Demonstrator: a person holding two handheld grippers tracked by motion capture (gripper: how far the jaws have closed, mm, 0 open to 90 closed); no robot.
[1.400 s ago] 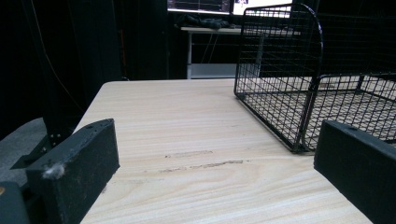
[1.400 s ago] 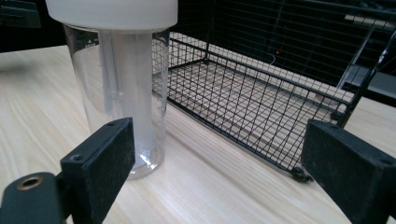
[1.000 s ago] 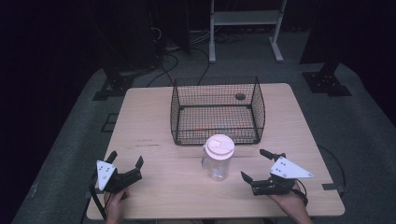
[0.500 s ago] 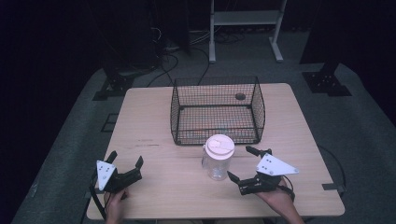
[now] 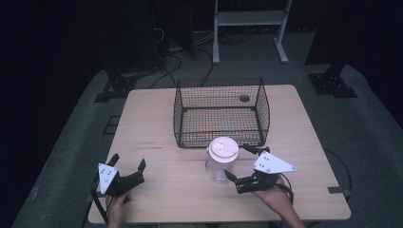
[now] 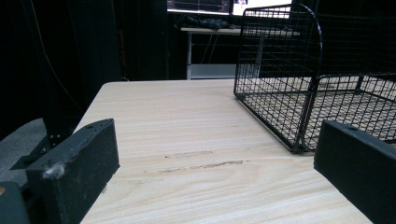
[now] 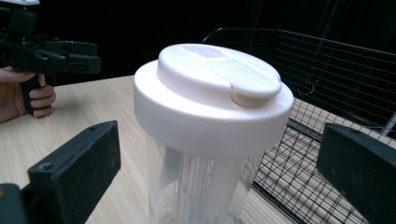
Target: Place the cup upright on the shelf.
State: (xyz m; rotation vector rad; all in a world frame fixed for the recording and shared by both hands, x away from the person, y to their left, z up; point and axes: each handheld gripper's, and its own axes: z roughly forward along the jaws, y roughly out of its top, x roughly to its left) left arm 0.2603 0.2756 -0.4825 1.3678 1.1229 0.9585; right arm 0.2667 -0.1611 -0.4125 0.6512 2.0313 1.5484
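Scene: I look down on a pale wooden tabletop in a dark room, with a black wire basket standing at its far middle.
Bottle: a clear plastic bottle with a cream lid stands just near of the basket's front wall, about centre of the tabletop.
Bottle axis: its long axis runs straight up from the tabletop; the lid faces upward, and in my right gripper view the lid's flip tab points toward the basket side.
Right gripper: my right gripper sits just right of the bottle, jaws spread wide, one on either side of the bottle. They are not touching it, so nothing is grasped.
Left gripper: my left gripper waits at the near left of the tabletop, well apart from the bottle, jaws released and holding nothing.
Basket contents: a small dark round object lies at the far right inside; I cannot tell what it is.
Progress: I judge this an early stage. The approach is nearly made; closing on the bottle, lifting it, and perhaps placing it in the basket are all left.
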